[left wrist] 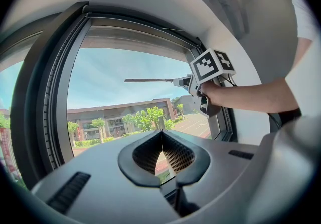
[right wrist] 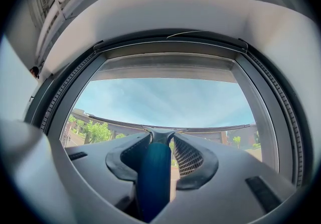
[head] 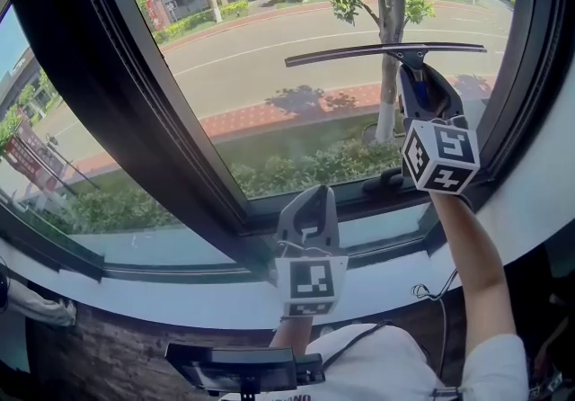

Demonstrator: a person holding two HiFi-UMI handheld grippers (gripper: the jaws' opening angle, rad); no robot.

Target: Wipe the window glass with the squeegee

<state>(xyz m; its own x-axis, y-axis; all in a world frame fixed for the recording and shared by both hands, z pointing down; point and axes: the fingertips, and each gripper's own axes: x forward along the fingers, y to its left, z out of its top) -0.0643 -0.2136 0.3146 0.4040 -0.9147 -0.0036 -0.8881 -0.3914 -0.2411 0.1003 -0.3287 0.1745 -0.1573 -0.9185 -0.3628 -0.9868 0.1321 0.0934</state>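
Squeegee (head: 386,51) clamped by its handle in right gripper (right wrist: 161,142), blade seemingly on window glass (head: 252,57); pull down evenly, level. Left gripper (left wrist: 161,136) closed, empty.

Grey left gripper (left wrist: 161,133) and right gripper (right wrist: 161,137), black-and-white marker cubes (head: 440,156), black meshed fingers (left wrist: 179,155), white sleeve (head: 490,368).

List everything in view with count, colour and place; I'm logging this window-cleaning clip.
squeegee: one, blue handle, dark blade, held up at the glass
window glass: one main pane, clear, ahead
window frame: one, black, around the glass
sill: one, white, below the frame
cable: one, dark, on the sill at right
left gripper: one, grey, low by the frame, jaws together, empty
right gripper: one, grey, raised, jaws on the squeegee handle
forearm: one, behind the right gripper
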